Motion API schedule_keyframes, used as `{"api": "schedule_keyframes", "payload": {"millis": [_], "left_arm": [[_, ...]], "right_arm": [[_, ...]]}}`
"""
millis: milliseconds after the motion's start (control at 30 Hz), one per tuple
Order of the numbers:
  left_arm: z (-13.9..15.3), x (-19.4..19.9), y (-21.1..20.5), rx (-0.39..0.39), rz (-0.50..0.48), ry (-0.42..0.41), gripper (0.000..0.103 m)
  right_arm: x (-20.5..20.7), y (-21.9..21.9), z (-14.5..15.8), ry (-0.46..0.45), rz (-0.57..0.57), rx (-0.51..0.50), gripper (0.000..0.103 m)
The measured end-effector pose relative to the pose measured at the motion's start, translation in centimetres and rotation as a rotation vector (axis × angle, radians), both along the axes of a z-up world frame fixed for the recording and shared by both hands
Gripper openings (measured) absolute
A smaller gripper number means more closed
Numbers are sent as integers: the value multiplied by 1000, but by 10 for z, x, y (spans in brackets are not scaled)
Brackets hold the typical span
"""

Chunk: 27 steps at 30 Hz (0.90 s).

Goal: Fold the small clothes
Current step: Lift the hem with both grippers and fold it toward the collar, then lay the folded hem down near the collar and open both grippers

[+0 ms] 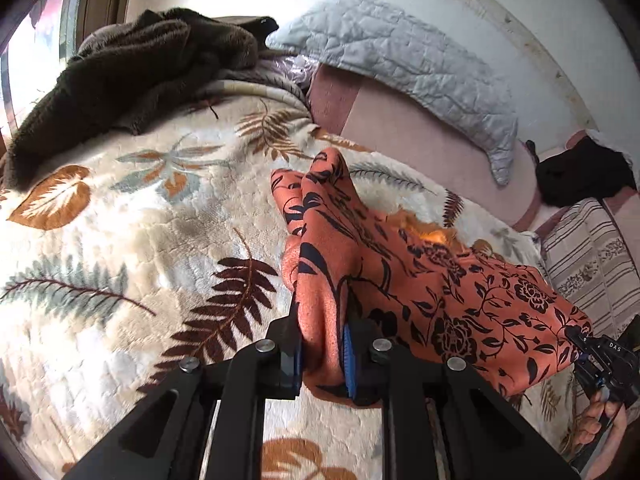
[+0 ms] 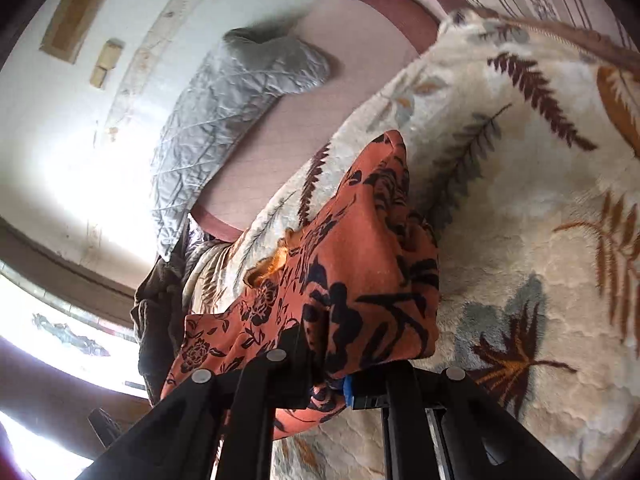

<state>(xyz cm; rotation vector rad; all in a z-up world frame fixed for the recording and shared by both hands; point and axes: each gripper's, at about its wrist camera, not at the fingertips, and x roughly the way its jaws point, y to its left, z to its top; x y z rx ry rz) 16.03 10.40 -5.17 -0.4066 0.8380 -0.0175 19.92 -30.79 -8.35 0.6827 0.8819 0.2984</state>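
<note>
Covering the bed, a cream leaf-print blanket (image 1: pixel 120 220) lies under an orange floral garment (image 1: pixel 440 280), which hangs stretched between two handheld tools just above it. The left gripper (image 1: pixel 322 354) is clenched on a bunched fold at one end. The right gripper (image 2: pixel 330 376) is clamped on the cloth's other end.

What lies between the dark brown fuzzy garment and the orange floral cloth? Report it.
Only bare stretch of the cream leaf-print fleece blanket, between dark brown fuzzy garment and orange floral cloth; left wrist view.
</note>
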Motion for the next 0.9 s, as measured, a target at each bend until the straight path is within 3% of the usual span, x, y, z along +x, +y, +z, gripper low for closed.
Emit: {"api": "schedule_keyframes", "payload": {"millis": [100, 167, 200, 233, 267, 300, 333, 400, 467, 533, 600, 733, 900], "left_arm": [[-10, -54, 6, -39, -2, 23, 19], [-43, -89, 12, -41, 3, 91, 30], [-63, -103, 15, -32, 8, 129, 41], [-83, -114, 18, -23, 17, 185, 47], [-100, -121, 24, -39, 20, 245, 45], [-98, -129, 31, -77, 7, 190, 46], [-90, -132, 35, -58, 14, 186, 49], [-71, -126, 39, 13, 33, 173, 55], [-54, -105, 38, 27, -21, 103, 61], [-43, -73, 30, 98, -73, 72, 63], [-39, -36, 22, 119, -139, 45, 63], [-53, 24, 2, 178, -194, 83, 63], [-72, 51, -12, 257, -210, 120, 62]], "right_arm": [[-50, -18, 0, 14, 22, 20, 11], [-81, -26, -28, 74, 60, -11, 24], [-92, -32, -49, 112, 82, -18, 35], [-101, -42, -75, 182, 85, -44, 68], [-110, -54, -97, 259, 56, -66, 74], [-119, -69, -107, 246, 44, -9, 70], [-126, -80, -106, 217, 36, 38, 69], [-132, -99, -91, 189, -34, -10, 72], [-123, -113, -72, 130, -73, -37, 72], [-101, -115, -61, 105, -41, -51, 72], [-70, -106, -54, 72, 17, -93, 72], [-9, -86, -63, 74, 127, -181, 72], [48, -63, -85, 125, 172, -250, 71]]}}
